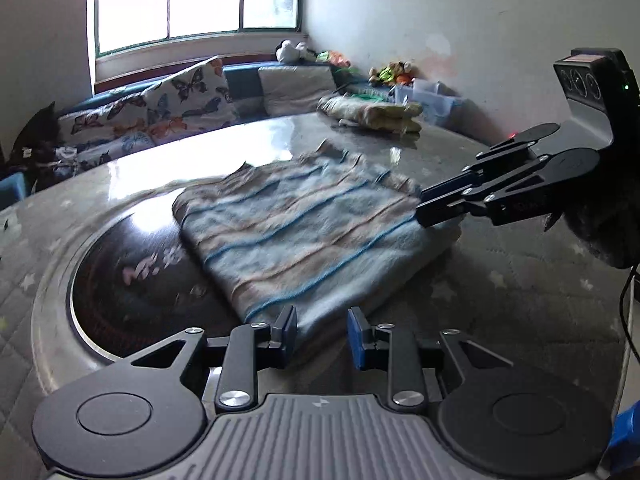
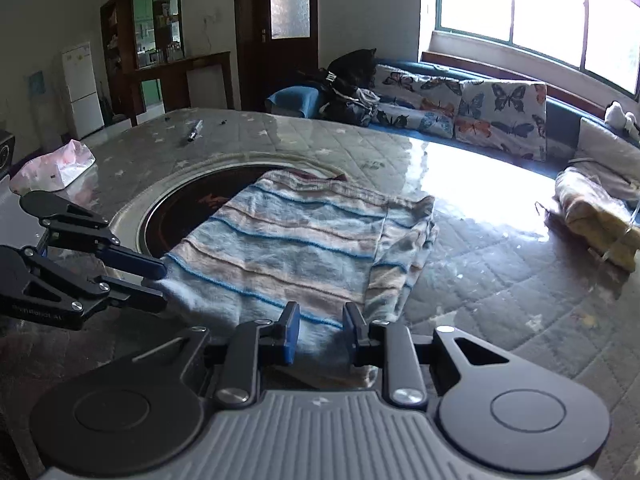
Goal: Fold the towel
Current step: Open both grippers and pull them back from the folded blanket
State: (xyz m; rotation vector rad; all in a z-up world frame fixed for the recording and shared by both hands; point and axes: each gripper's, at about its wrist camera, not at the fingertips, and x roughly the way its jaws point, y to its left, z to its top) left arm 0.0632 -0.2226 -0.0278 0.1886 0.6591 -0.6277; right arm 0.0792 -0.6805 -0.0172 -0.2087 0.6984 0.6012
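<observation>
A blue, beige and white striped towel (image 1: 300, 232) (image 2: 288, 248) lies folded on the glossy quilted table (image 1: 500, 280), partly over a dark round inset (image 1: 132, 280). Folded layers show along its right side in the right wrist view. My left gripper (image 1: 322, 334) has one near corner of the towel filling the gap between its pads. In the right wrist view the left gripper (image 2: 162, 284) comes in from the left with that corner between its fingertips. My right gripper (image 2: 322, 332) holds the other near corner between its pads. It reaches in from the right as right gripper (image 1: 420, 210).
A second, yellowish folded cloth (image 1: 372, 114) (image 2: 596, 216) lies at the table's far side. A pink-white bag (image 2: 52, 168) and a pen (image 2: 194, 130) sit far left. A sofa with butterfly cushions (image 1: 180, 96) runs behind the table. A cable (image 1: 628, 312) hangs at right.
</observation>
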